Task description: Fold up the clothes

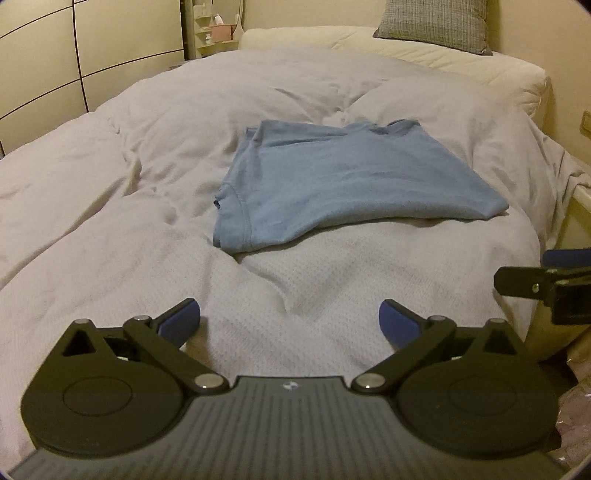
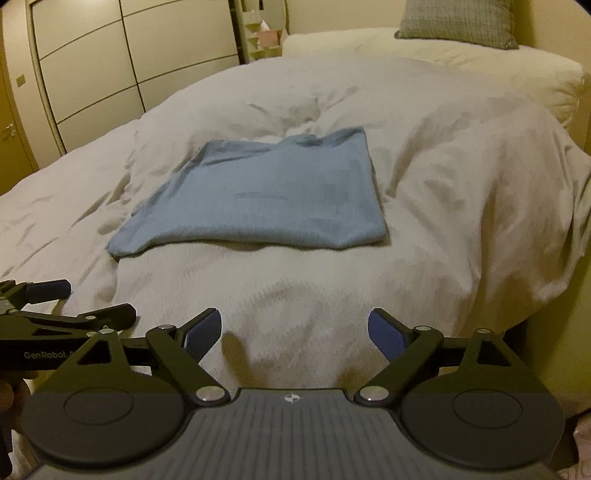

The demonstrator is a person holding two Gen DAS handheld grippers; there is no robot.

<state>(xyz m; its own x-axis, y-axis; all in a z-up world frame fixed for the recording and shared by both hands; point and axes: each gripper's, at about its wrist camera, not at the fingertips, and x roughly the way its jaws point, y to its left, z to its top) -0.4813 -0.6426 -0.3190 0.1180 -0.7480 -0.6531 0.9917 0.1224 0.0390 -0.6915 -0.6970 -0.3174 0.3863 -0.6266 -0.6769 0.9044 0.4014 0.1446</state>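
Note:
A light blue T-shirt [image 1: 332,184] lies folded into a rough rectangle on the white duvet, its collar at the left near edge; the right wrist view shows the same T-shirt [image 2: 266,199] flat mid-bed. My left gripper [image 1: 290,317] hovers over the near end of the bed, short of the shirt, open with nothing between its blue pads. My right gripper [image 2: 294,326] is likewise open and empty, also short of the shirt. In the left wrist view the right gripper [image 1: 532,273] shows at the right edge; the left gripper [image 2: 66,299] appears at the left in the right wrist view.
The white duvet [image 1: 110,221] covers the bed in soft wrinkles. A cream pillow [image 1: 424,48] and a grey cushion [image 1: 436,22] sit at the head. Wardrobe doors [image 2: 110,55] stand left, a small shelf [image 2: 262,33] beyond. The bed's right edge [image 2: 554,258] drops off.

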